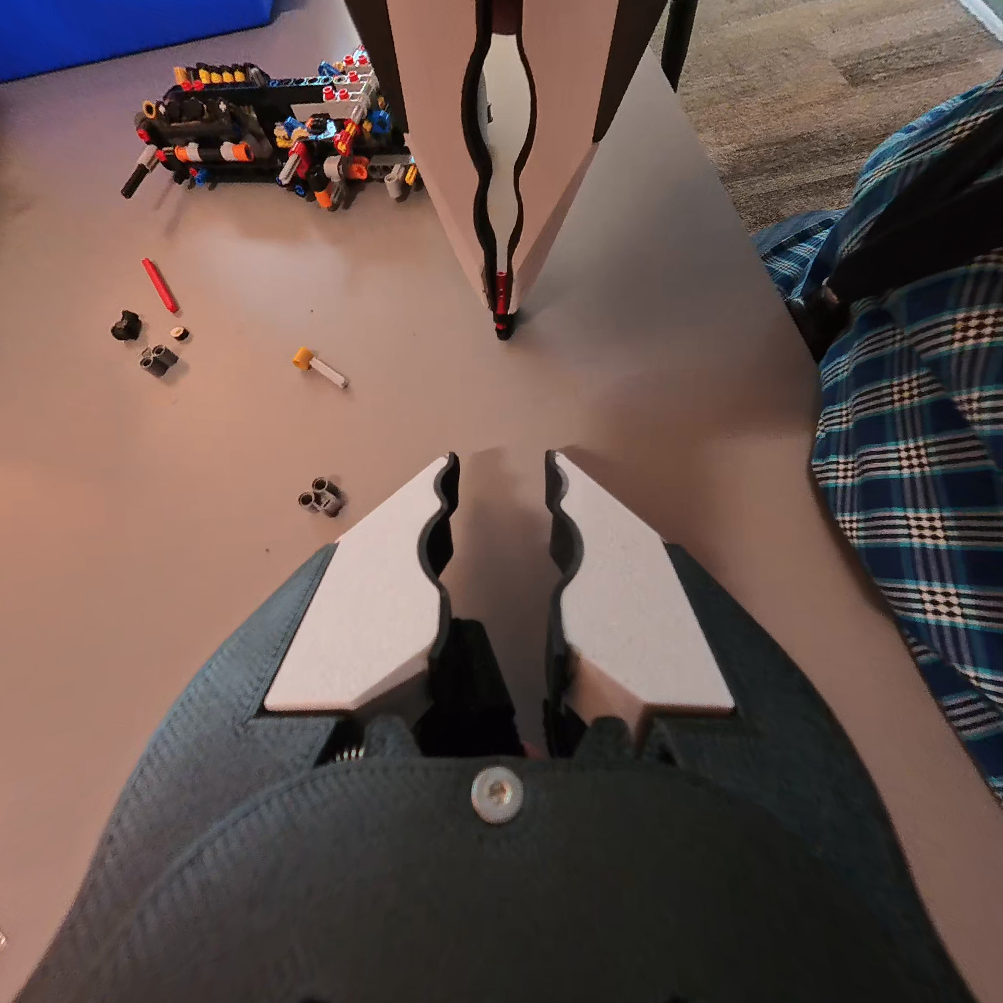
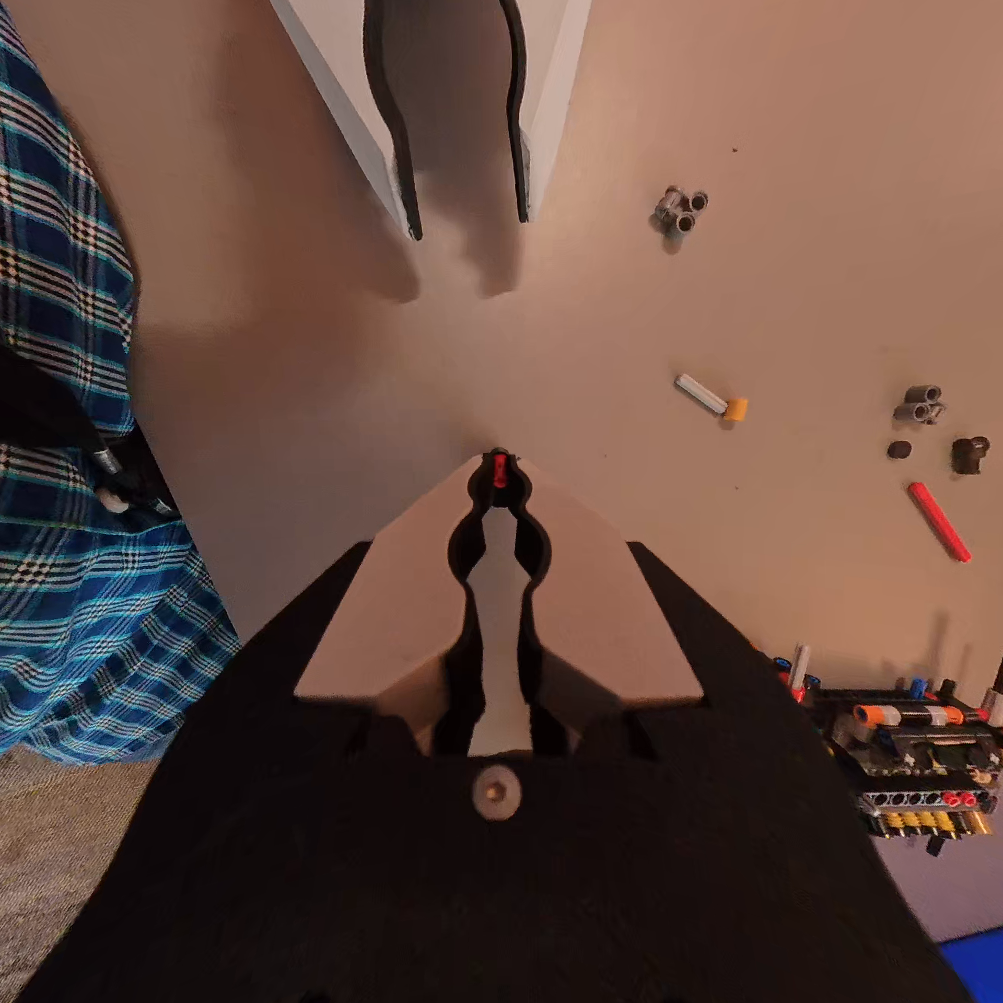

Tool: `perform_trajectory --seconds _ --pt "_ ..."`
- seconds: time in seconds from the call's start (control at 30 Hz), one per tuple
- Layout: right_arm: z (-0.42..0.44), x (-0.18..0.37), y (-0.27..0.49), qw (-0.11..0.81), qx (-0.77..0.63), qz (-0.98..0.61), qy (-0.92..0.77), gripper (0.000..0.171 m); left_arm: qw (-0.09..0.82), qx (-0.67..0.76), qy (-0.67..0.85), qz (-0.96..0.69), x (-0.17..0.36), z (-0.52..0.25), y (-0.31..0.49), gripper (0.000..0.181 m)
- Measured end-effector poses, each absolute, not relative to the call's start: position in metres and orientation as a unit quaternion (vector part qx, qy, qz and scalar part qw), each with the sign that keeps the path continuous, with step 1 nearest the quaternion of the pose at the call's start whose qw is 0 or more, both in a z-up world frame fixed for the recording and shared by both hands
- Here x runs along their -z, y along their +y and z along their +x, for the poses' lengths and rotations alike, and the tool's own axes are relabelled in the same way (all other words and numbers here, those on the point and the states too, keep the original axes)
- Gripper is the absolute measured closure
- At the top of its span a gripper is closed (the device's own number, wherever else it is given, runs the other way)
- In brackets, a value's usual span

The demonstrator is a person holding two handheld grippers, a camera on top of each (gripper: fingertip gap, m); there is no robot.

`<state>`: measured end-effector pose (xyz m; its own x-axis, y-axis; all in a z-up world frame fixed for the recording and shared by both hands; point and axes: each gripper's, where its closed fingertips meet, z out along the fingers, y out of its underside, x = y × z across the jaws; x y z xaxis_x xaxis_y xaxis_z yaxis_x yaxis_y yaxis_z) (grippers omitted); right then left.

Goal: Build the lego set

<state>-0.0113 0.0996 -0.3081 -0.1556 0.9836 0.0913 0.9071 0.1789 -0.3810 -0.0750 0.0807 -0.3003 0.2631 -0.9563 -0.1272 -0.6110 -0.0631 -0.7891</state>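
Observation:
My right gripper [image 2: 498, 471] is shut on a small red pin with a black tip [image 2: 499, 470], held tip-down against the table; it also shows in the left wrist view [image 1: 502, 296], the pin [image 1: 501, 304] between its tips. My left gripper [image 1: 502, 461] is open and empty, facing the right one; it shows at the top of the right wrist view [image 2: 469, 228]. The partly built black Technic model [image 1: 260, 135] lies at the far left; it also shows in the right wrist view [image 2: 917, 760]. Loose parts lie between them.
On the table lie a red axle [image 1: 160, 285], a yellow-and-white pin [image 1: 320, 367], two grey connectors [image 1: 321, 495] [image 1: 158, 359], a black connector [image 1: 126, 325] and a small round piece [image 1: 179, 332]. A blue bin [image 1: 125, 32] stands far left. A person's plaid sleeve [image 1: 912, 434] is at the right edge. My right fingertips sit around 7 cm from my left ones. Measured from the fingertips, the partly built black Technic model [image 1: 260, 135] is 20 cm or so from the right gripper and 25 cm from the left. My right wrist view [image 2: 847, 742] looks at it from another angle.

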Motion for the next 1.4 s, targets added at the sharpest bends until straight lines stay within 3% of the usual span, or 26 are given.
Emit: perform_trajectory --seconds 1.4 --pt "-0.0137 0.3146 0.1014 0.119 -0.062 -0.660 -0.739 0.171 0.381 0.220 0.570 -0.694 0.3022 -0.0750 0.0777 0.148"
